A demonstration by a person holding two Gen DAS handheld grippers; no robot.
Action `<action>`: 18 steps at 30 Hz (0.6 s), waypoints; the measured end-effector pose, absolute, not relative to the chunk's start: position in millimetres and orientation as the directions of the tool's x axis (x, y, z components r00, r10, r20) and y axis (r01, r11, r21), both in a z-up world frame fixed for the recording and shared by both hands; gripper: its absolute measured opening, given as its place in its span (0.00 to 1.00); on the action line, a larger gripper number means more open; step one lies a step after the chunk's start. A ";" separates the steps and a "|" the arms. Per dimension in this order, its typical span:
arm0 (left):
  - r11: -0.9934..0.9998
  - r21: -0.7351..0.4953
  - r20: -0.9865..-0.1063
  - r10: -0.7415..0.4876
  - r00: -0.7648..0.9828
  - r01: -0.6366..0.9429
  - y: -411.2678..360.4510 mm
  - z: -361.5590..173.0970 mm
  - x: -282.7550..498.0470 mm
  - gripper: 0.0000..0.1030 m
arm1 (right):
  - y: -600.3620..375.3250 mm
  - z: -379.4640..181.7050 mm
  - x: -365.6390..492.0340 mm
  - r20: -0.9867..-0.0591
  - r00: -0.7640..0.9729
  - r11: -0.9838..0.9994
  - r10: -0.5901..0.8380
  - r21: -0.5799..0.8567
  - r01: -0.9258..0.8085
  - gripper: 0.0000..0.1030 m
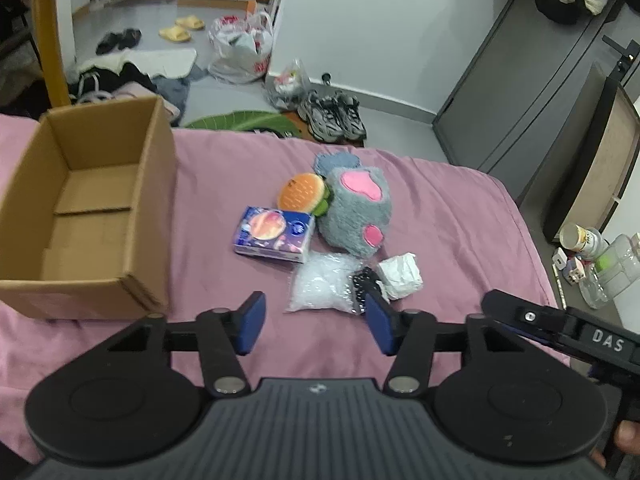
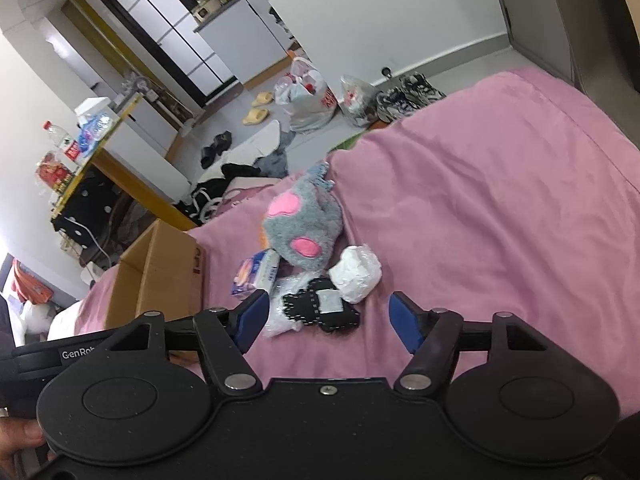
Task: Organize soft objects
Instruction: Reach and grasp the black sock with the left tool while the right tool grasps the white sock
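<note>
Hovering low over the pink bedspread point(image 1: 440, 208), left gripper point(image 1: 316, 324) half spread, holding nothing; right gripper point(image 2: 328, 320) likewise parted, empty; soft toys' pile point(image 1: 352, 212) mid-frame; cardboard box point(image 1: 132, 184) upper left.

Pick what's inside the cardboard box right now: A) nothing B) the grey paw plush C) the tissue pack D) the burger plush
A: the cardboard box shows only its bare floor, while the burger plush, tissue pack and grey paw plush all lie on the pink bedsheet beside it.
</note>
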State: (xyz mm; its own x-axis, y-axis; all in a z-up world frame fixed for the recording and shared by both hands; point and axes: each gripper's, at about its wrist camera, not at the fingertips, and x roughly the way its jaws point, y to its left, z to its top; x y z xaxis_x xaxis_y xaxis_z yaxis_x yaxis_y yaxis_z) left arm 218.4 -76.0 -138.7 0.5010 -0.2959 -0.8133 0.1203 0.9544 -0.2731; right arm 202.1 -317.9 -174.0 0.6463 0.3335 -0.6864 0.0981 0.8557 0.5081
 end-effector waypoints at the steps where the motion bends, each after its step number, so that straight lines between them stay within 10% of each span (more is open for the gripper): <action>1: 0.952 -0.278 -0.817 -0.303 0.491 0.125 -78.7 -141.7 221.2 0.44 | -318.6 -175.9 204.5 -0.690 0.641 0.854 0.335 0.510 0.103 0.60; 18: 0.924 -0.365 -0.853 -0.382 0.354 0.116 -113.9 -190.9 265.7 0.32 | -333.9 -217.2 246.4 -0.720 0.569 0.808 0.397 0.568 0.155 0.53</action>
State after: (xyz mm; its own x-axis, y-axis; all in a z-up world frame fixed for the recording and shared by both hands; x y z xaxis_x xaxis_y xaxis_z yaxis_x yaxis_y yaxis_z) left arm 265.7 -113.9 -190.9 0.3545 -0.3822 -0.8534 0.1164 0.9236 -0.3653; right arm 246.4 -333.9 -217.2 0.5687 0.3971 -0.7203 0.1553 0.8082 0.5681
